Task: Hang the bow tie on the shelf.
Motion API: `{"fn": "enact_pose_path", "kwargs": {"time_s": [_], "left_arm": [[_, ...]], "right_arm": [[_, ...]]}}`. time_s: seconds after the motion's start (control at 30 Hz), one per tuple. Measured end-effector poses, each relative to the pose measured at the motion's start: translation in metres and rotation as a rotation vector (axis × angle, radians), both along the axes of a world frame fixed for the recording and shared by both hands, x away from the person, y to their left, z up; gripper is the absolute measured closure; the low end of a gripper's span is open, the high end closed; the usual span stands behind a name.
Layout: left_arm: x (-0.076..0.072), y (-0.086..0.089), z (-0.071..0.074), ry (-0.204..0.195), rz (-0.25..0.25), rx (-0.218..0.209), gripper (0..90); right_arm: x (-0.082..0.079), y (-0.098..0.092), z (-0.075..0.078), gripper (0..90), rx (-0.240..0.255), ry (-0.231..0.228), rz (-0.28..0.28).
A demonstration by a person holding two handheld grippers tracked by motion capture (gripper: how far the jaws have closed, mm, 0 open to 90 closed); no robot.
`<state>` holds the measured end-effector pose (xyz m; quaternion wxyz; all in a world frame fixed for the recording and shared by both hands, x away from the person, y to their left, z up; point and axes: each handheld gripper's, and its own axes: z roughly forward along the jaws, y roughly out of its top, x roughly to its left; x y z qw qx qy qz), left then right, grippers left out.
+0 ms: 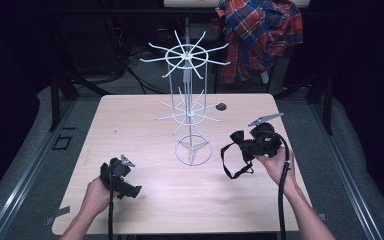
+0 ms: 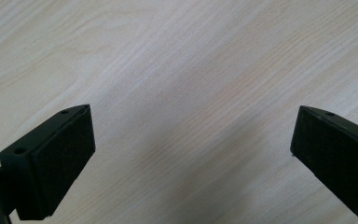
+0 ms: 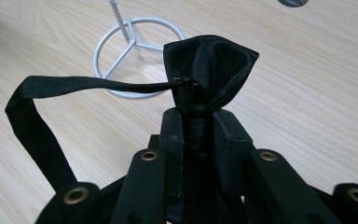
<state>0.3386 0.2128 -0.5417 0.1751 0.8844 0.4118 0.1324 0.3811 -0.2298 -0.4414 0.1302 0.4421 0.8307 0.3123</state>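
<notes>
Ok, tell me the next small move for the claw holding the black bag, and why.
Probably lift the right claw toward the white wire rack, bringing the strap up to a hook. The black bag is pinched shut in its jaws, the strap hangs in a free loop, and the rack's hooks look bare.

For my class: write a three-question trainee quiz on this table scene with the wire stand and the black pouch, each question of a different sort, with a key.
1. True or false: the right gripper is shut on the black pouch.
2. Multiple choice: the left gripper is A) shut on the strap, B) open above bare table, C) hooked on the stand.
3. Short answer: what hangs from the pouch, and does the white wire stand carry anything on its prongs?

Key
1. True: the jaws pinch the gathered fabric.
2. B: its jaws stand wide apart over the wooden table.
3. A black strap loops down from it; the stand's prongs are bare.
</notes>
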Motion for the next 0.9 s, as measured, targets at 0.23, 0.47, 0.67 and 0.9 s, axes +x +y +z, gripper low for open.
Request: {"fn": "enact_pose_path", "kwargs": {"time_s": [0.23, 0.47, 0.67, 0.9], "left_arm": [[0.0, -0.001, 0.0, 0.001, -0.002, 0.005, 0.0], [0.001, -0.002, -0.003, 0.008, -0.004, 0.012, 0.0], [0.002, -0.003, -0.003, 0.011, -0.012, 0.017, 0.0], [0.003, -0.003, -0.004, 0.014, -0.008, 0.014, 0.0]], "right_arm": [[0.004, 0.0, 0.009, 74.9, 0.023, -0.013, -0.006], [0.009, 0.001, 0.017, 74.9, 0.041, -0.02, -0.011], [0.012, 0.002, 0.022, 74.9, 0.059, -0.034, -0.008], [0.015, 0.003, 0.024, 74.9, 0.063, -0.033, -0.005]]}}
